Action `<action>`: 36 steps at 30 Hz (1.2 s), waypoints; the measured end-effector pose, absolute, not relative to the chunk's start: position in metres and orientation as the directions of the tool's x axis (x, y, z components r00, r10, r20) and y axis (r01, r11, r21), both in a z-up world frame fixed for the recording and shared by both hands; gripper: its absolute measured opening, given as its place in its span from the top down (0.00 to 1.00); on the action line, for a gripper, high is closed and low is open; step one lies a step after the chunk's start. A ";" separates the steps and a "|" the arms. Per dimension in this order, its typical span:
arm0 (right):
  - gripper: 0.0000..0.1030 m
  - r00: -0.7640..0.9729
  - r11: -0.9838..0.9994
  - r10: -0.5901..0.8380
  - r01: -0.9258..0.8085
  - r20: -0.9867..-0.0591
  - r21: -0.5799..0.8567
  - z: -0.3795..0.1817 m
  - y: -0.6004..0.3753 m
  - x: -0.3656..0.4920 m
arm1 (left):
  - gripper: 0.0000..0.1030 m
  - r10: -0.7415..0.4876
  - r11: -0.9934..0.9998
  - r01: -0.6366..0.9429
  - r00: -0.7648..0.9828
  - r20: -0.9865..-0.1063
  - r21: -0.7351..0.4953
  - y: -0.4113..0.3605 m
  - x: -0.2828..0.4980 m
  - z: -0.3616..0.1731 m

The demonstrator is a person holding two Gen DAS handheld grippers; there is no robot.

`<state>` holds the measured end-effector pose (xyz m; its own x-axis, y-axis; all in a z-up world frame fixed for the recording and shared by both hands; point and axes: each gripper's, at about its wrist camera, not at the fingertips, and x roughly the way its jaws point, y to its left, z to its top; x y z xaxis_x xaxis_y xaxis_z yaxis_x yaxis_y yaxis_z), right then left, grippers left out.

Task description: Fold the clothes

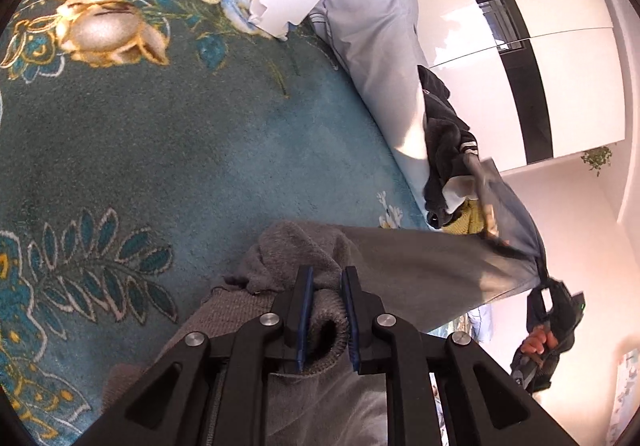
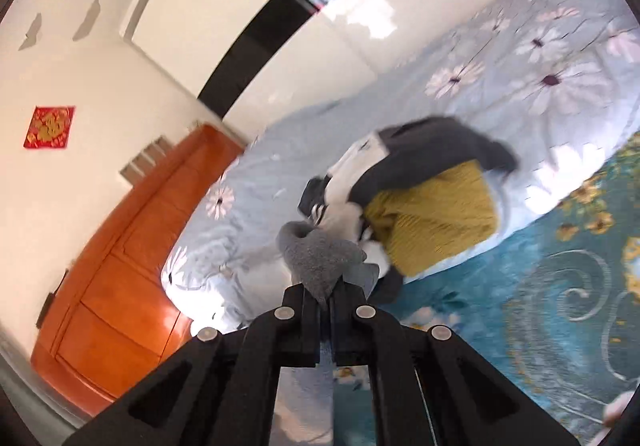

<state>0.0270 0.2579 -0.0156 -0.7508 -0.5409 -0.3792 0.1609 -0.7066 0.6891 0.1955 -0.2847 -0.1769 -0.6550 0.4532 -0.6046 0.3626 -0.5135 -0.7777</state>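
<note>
- At the left of the left wrist view lies the teal floral blanket [image 1: 168, 150] covering the bed; no basket, box or other container shows in either view, so there is nothing to report inside one.
- Our left gripper [image 1: 326, 310] has its fingers [image 1: 304, 306] clamped on a bunched, ribbed edge of the grey sweater [image 1: 400, 270], the knit rolled up between the blue pads.
- From there the sweater stretches rightward as a taut band, held above the blanket, to our right gripper [image 1: 544, 278], seen small at the far edge of that view.
- In the right wrist view, the right gripper [image 2: 325, 294] has its fingers [image 2: 308, 310] nearly together, pinching a wad of the same grey knit that puffs out above the tips.
- We judge the sweater soft, thick and fairly light, limp with no stiffness of its own; it will sag and stretch if only one corner is held, so matching points along the hem or shoulders look the best places to hold.
- The fuzzy knit should not slip much in the pads.
- Further right, a pile of other clothes [image 2: 424, 206], dark, white and mustard yellow, sits on the pale blue flowered quilt [image 2: 520, 66], just beside the blanket's edge.
</note>
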 end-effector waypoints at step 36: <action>0.51 -0.363 -0.954 -0.296 0.065 -0.883 0.293 -0.179 0.307 -0.035 | 0.84 0.451 -0.612 0.426 -0.504 -0.736 -0.666 -0.240 0.159 -0.187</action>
<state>-0.0353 0.3066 -0.1789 -0.3627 -0.2964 -0.8835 0.0655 -0.9538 0.2931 0.1588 -0.2399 -0.1870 -0.5042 0.4510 -0.7364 0.4255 -0.6123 -0.6663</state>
